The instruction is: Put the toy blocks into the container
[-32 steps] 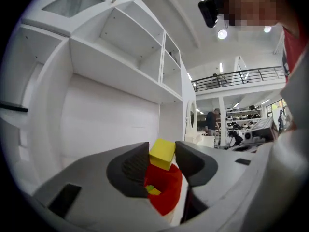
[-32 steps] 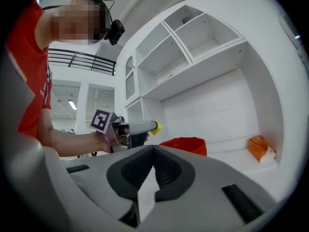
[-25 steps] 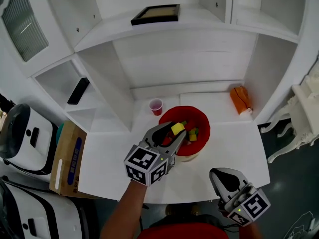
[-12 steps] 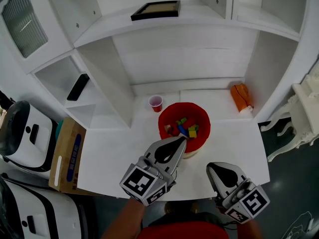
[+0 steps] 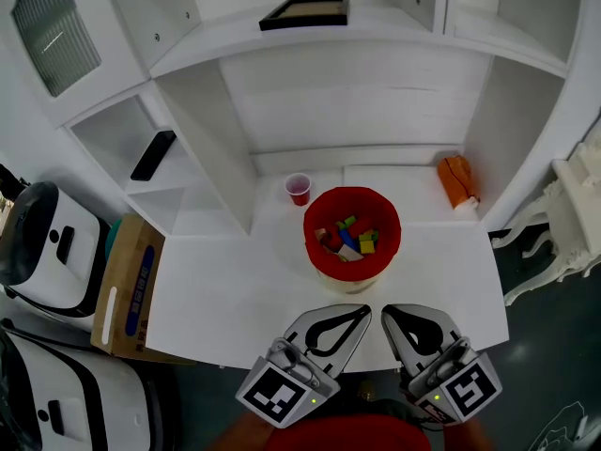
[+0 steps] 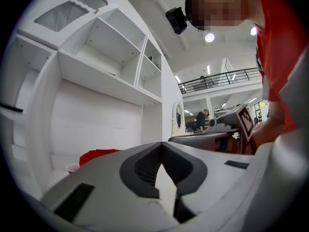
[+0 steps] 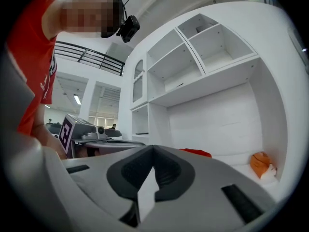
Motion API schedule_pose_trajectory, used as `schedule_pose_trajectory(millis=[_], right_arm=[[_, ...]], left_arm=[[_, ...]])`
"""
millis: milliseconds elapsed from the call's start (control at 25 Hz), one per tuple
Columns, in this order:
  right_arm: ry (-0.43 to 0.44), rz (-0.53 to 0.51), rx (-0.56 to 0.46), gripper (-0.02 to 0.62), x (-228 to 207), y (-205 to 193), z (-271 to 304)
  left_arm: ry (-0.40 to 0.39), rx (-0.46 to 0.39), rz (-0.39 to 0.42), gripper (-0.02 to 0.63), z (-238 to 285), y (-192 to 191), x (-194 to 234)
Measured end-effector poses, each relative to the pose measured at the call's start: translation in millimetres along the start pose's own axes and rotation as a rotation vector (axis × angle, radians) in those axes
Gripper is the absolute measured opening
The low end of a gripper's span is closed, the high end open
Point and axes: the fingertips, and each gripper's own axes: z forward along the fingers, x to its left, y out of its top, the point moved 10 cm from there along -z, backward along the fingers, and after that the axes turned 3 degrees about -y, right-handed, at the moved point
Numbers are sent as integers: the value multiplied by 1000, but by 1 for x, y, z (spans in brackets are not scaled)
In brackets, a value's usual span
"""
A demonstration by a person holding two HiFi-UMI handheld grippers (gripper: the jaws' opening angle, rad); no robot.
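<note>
The desk [image 5: 235,289] and shelves [image 5: 225,36] look like smooth white painted wood, faintly satin. At centre, the container [image 5: 312,242] is matt red and the cup [image 5: 299,189] is red plastic. At lower left, the box [image 5: 117,271] is plain cardboard. The left gripper [image 5: 364,310] and right gripper [image 5: 387,311] have matt grey plastic shells.

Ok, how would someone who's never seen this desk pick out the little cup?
Start at the white desk under the shelves and find the big red bucket holding toy blocks. Just past its far-left rim, near the back wall, stands the cup. It is far smaller than the bucket, red with a pale inside.
</note>
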Motion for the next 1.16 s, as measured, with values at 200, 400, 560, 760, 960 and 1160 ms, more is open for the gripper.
schedule_pose_trajectory(millis=[200, 400, 560, 760, 960, 1160], right_arm=[[13, -9, -7, 5, 4, 2, -1], [16, -16, 2, 5, 7, 0, -2], [14, -6, 9, 5, 7, -1, -3], [8, 3, 10, 5, 5, -1, -5], [6, 2, 10, 5, 7, 0, -7], [5, 1, 11, 5, 9, 0, -9]], left_arm=[[5, -8, -18, 9, -6, 3, 3], [0, -1, -14, 9, -8, 2, 2], [-9, 4, -16, 9, -8, 1, 1], [-12, 4, -16, 9, -8, 2, 2], [-18, 3, -11, 9, -8, 2, 0], [-17, 3, -15, 9, -10, 3, -2]])
